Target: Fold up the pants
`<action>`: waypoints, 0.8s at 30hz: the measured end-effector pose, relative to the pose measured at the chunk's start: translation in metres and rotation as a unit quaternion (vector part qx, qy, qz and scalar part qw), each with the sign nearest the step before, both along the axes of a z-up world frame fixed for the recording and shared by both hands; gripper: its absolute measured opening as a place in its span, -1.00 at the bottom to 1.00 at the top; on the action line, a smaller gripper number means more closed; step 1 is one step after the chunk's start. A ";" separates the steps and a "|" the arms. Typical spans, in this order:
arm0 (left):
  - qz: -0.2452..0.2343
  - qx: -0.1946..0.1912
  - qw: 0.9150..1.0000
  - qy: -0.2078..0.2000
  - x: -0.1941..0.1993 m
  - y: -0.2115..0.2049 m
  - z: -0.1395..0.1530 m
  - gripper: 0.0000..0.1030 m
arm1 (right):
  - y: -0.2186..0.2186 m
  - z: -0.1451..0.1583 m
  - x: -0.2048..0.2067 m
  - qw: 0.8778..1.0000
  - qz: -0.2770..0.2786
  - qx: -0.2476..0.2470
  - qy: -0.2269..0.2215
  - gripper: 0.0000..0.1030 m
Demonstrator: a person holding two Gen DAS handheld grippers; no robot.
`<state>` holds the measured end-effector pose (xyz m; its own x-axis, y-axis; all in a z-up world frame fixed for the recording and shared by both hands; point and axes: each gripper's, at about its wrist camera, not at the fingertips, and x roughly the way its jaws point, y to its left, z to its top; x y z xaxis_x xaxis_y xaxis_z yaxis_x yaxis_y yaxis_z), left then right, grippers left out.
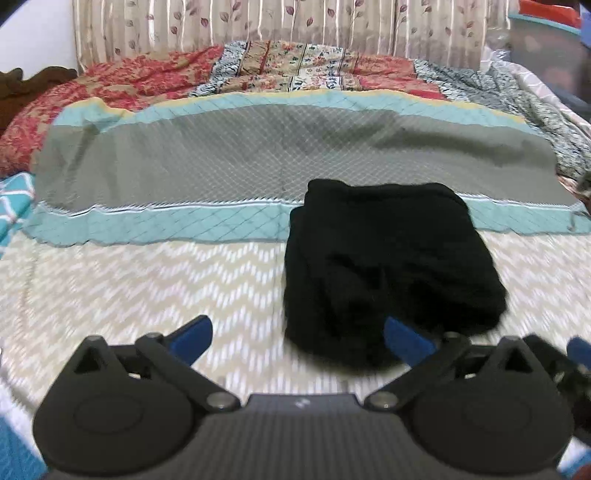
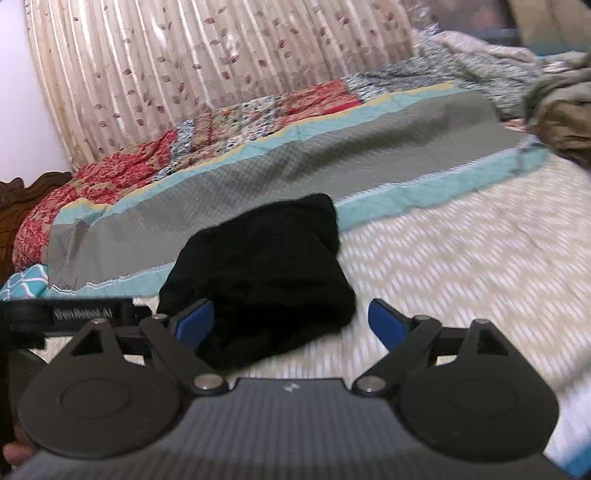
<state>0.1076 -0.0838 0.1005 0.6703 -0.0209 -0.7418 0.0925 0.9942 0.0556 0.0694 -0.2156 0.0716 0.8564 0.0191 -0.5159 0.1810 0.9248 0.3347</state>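
Note:
The black pants (image 1: 391, 266) lie folded into a compact bundle on the cream chevron bedsheet (image 1: 147, 280), their far end resting on a teal-edged blanket. My left gripper (image 1: 299, 330) is open just before the bundle's near left corner; its right blue pad (image 1: 400, 334) overlaps the pants' near edge without pressing on it. In the right wrist view the pants (image 2: 266, 258) lie ahead, and my right gripper (image 2: 290, 319) is open with the bundle's near end in the gap, neither pad pressing on it. Part of the left gripper (image 2: 85, 314) shows at the left edge.
A grey and teal quilted blanket (image 1: 258, 155) lies across the bed behind the pants, with a red floral patchwork quilt (image 1: 147, 74) beyond it. A leaf-print curtain (image 1: 221, 22) hangs at the back. A dark wooden headboard (image 1: 22, 88) stands at the left. Olive cloth (image 2: 565, 110) is heaped at the right.

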 end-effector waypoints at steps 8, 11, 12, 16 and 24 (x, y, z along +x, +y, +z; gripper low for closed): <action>-0.014 -0.018 1.000 -0.012 -0.087 0.005 0.028 1.00 | 0.042 0.007 -0.063 0.998 0.001 -0.028 0.048 1.00; -0.023 -0.010 0.999 -0.024 -0.111 0.004 0.036 1.00 | 0.049 0.014 -0.074 0.997 0.028 -0.030 0.069 1.00; -0.027 -0.012 0.999 -0.026 -0.118 0.004 0.039 1.00 | 0.051 0.015 -0.085 0.997 0.031 -0.026 0.070 1.00; -0.032 -0.030 0.999 -0.030 -0.144 0.011 0.046 1.00 | 0.059 0.023 -0.107 0.997 0.019 -0.031 0.072 1.00; -0.016 -0.023 0.998 -0.054 -0.173 0.020 0.054 1.00 | 0.076 0.030 -0.131 0.997 0.032 -0.031 0.071 1.00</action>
<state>-0.0649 -0.0636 0.1549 0.7446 -0.0756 -0.6632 0.1199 0.9925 0.0216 -0.0616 -0.1395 0.1016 0.7733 0.0350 -0.6331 0.1630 0.9539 0.2518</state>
